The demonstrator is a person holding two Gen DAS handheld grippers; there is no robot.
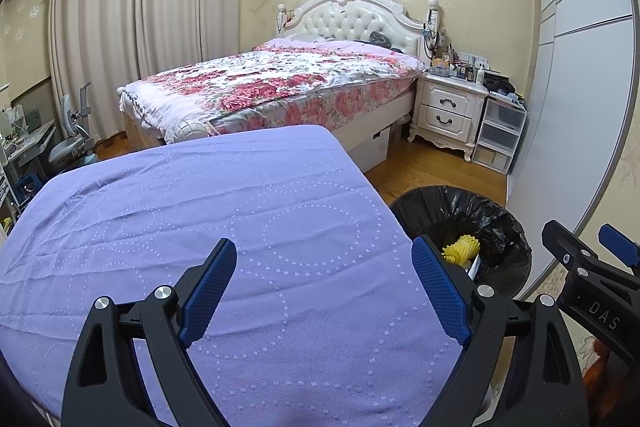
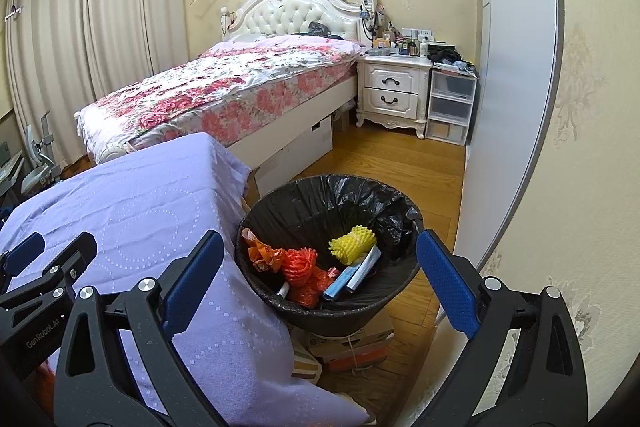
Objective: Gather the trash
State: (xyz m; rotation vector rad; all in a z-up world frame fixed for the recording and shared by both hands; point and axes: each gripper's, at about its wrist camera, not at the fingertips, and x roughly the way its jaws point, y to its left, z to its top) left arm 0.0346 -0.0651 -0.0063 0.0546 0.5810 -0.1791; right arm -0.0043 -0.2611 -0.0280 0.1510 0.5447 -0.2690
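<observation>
A black-bagged trash bin stands on the floor right of the purple-clothed table. Inside lie a yellow foam fruit net, an orange net bundle, an orange wrapper and blue-white tubes. My right gripper is open and empty, above the bin. My left gripper is open and empty over the purple cloth. The bin and yellow net show at the right in the left wrist view, and so does the right gripper.
A bed with floral cover stands behind the table, a white nightstand and plastic drawers beside it. A wardrobe door runs along the right. Cardboard boxes sit under the bin. A desk chair is at the far left.
</observation>
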